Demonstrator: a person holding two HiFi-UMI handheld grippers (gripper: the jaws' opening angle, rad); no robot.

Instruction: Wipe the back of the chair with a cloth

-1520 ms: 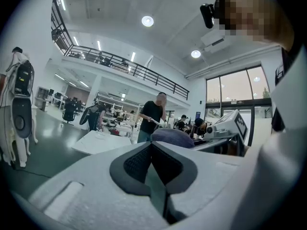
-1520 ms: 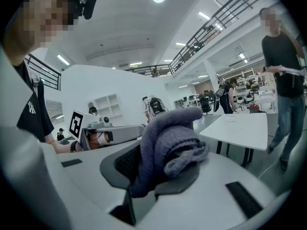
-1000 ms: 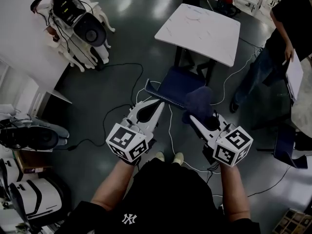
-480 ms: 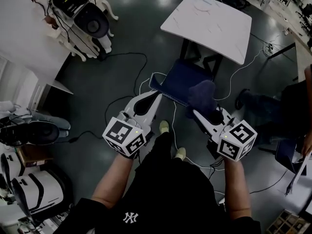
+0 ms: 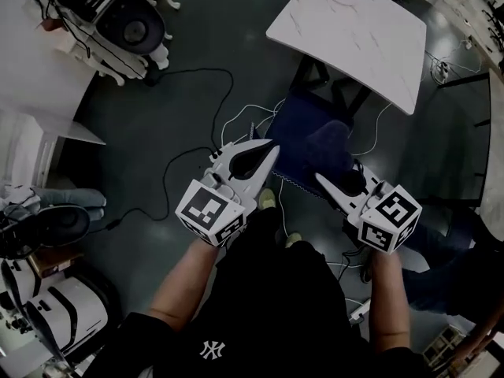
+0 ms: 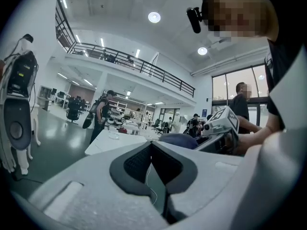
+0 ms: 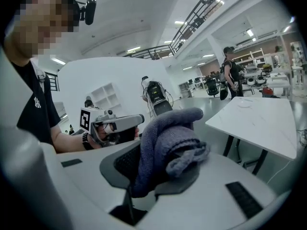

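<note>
Grey workshop floor (image 5: 189,109), white table (image 5: 346,30) ahead of us.
Cloth (image 5: 324,148) bunched in our right gripper (image 5: 321,179), jaws clamped on it, over the blue chair (image 5: 287,136). Our left gripper (image 5: 274,150) has its jaws together, empty. Cables (image 5: 228,124) trail across the floor.

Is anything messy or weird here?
Yes: loose cables trail over the floor beside the chair, close to the person's shoes, so they look easy to trip on. Nothing looks spilled or broken.
</note>
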